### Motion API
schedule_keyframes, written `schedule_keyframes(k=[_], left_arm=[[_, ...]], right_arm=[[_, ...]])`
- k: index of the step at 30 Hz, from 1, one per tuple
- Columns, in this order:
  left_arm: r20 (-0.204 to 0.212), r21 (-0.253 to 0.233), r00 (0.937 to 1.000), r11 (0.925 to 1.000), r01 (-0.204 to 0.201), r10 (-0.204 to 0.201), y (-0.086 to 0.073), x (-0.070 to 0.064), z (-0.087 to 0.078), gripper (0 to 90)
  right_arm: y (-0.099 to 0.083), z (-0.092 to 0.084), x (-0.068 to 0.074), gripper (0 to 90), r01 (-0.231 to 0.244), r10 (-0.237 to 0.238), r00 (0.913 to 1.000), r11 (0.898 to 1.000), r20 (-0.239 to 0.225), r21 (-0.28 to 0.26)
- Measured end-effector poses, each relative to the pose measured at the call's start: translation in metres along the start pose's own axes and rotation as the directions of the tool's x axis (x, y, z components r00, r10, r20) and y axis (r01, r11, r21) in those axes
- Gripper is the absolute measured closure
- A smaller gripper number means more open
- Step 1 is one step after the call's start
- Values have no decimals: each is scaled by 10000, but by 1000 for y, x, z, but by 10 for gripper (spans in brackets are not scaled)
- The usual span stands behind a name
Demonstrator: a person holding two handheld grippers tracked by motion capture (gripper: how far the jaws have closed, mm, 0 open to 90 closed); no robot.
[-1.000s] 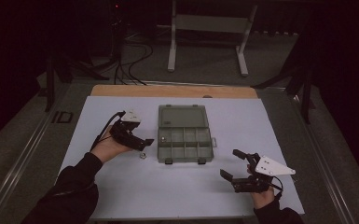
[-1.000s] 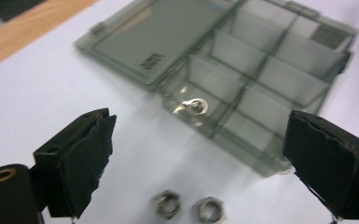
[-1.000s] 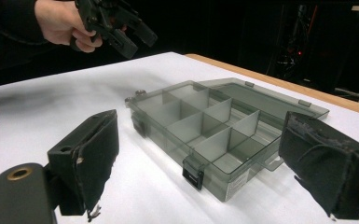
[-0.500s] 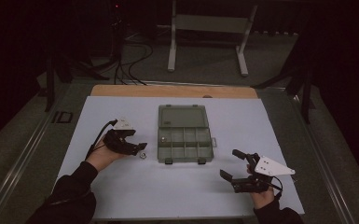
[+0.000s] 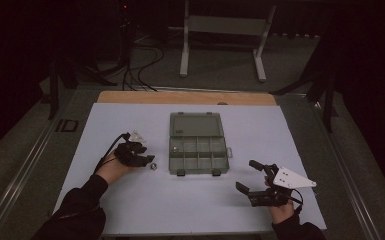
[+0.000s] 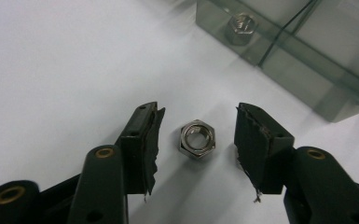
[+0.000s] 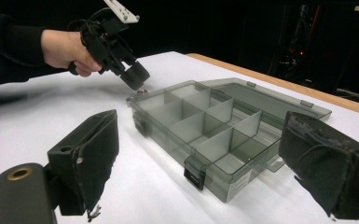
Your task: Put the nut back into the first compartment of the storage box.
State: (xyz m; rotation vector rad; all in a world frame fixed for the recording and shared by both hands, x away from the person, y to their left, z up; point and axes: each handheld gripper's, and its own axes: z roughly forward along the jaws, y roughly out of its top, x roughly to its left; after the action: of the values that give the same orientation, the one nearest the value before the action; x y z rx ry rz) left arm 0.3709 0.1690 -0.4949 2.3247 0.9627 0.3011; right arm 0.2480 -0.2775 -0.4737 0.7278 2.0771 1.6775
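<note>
A steel hex nut [image 6: 196, 138] lies flat on the white table between the open jaws of my left gripper [image 6: 196, 140], touching neither pad. From above, the nut [image 5: 153, 165] sits just left of the clear compartment box [image 5: 198, 145], and my left gripper [image 5: 147, 161] is tipped down over it. The box lies open with its lid flat behind it, and another nut [image 6: 240, 25] rests in its near-left compartment. My right gripper [image 5: 250, 179] is open and holds nothing, low over the table to the front right of the box [image 7: 210, 130].
The white sheet [image 5: 130, 200] covers the table, with a wooden strip [image 5: 180, 97] along its far edge. A metal stand [image 5: 225, 30] and cables [image 5: 140, 70] are on the floor beyond. A cable trails from the left gripper.
My left hand has drawn back toward the front and dropped lower, bringing its open jaws down around the nut. The right gripper has stayed in place.
</note>
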Motion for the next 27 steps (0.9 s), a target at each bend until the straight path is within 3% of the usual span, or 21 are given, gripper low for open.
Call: schedule_keyframes(k=[8,14,22,27], left_arm=[[51,369,10000,9993,-59,57,0,1,10,573],[230,691,9996,9975,-170,154,1,1,13,698],[153,978,9997,9950,-195,181,5,0,14,709],[92,778,9998,9968,-167,161,6,-1,10,710]], right_arm=[[0,0,0,122,7,-7,10000,10000,-18,-10],[0,0,0,123,8,-8,10000,10000,-24,-16],[0,0,0,123,17,-17,10000,10000,-25,-15],[0,0,0,123,15,-15,10000,10000,-27,-25]])
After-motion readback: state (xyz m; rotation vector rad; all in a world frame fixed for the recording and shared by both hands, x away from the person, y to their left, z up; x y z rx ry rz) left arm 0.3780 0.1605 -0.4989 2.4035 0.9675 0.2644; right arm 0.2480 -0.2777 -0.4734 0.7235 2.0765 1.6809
